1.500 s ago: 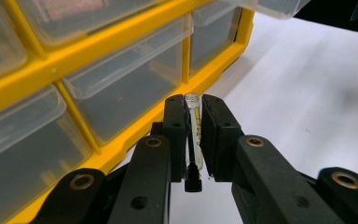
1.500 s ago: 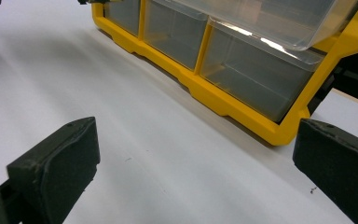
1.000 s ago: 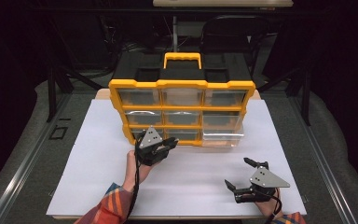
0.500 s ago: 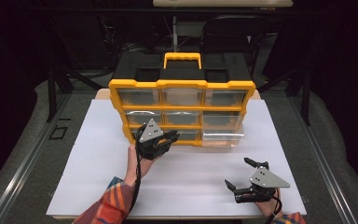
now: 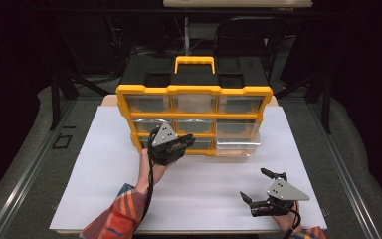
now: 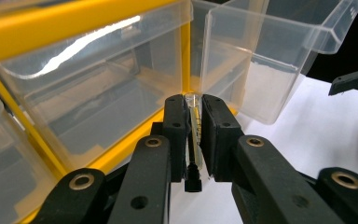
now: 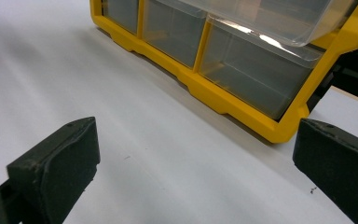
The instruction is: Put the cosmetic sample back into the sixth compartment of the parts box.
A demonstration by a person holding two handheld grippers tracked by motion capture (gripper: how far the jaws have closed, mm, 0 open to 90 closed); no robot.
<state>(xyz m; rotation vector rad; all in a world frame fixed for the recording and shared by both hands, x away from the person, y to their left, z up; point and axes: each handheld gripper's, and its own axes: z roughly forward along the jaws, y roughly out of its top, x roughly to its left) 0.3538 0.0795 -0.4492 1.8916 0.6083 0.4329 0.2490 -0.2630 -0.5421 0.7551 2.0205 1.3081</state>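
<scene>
Left of centre in the high view, left tool (image 5: 185, 144) is up against the front of the yellow organizer (image 5: 194, 90), at the lower middle drawers. In the left gripper view its jaws are clamped on a thin clear tube with a black end (image 6: 192, 140), centre of frame, just in front of the yellow frame bar. A clear drawer (image 5: 236, 142) is pulled out at the organizer's lower right. Lower right of the high view, right tool (image 5: 256, 191) sits on the white tabletop (image 5: 94, 179), jaws spread wide, nothing between them, well apart from the organizer.
</scene>
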